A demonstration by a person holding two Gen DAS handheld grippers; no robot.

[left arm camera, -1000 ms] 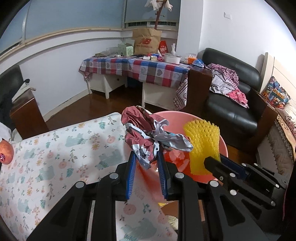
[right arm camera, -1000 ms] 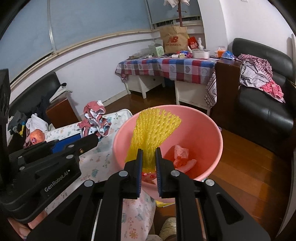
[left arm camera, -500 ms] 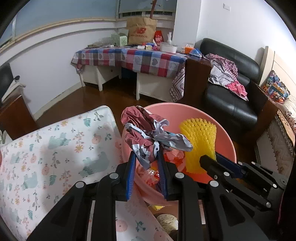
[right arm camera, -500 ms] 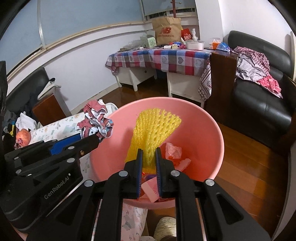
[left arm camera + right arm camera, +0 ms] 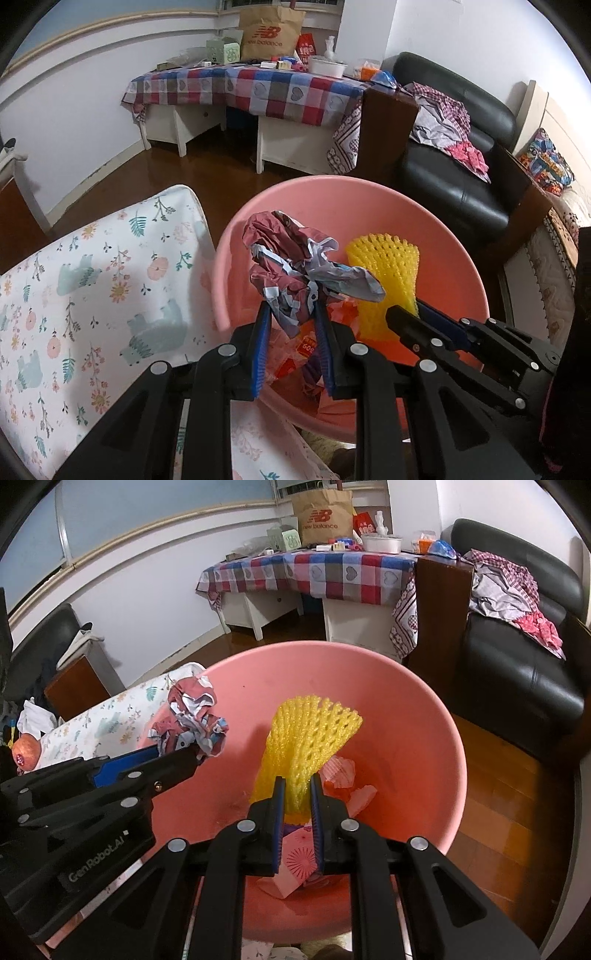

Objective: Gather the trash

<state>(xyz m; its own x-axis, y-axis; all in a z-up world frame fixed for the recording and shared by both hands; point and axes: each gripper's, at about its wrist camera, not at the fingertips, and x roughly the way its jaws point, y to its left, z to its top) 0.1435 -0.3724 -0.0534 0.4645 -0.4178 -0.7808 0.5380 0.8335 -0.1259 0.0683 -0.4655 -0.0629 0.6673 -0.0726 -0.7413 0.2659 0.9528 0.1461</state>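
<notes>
Over the basin, both grippers have moved in from the bed edge within the last second. At 10 o'clock the left gripper stays clenched on a wrapper; at 2 o'clock the right gripper grasps yellow netting. Both pieces now hang above trash already inside, probably ready for dropping.

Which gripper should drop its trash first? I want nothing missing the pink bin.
Probably right: the right gripper holds the yellow foam net over the pink bin centre; the left gripper's crumpled wrapper hangs nearer the rim.
</notes>
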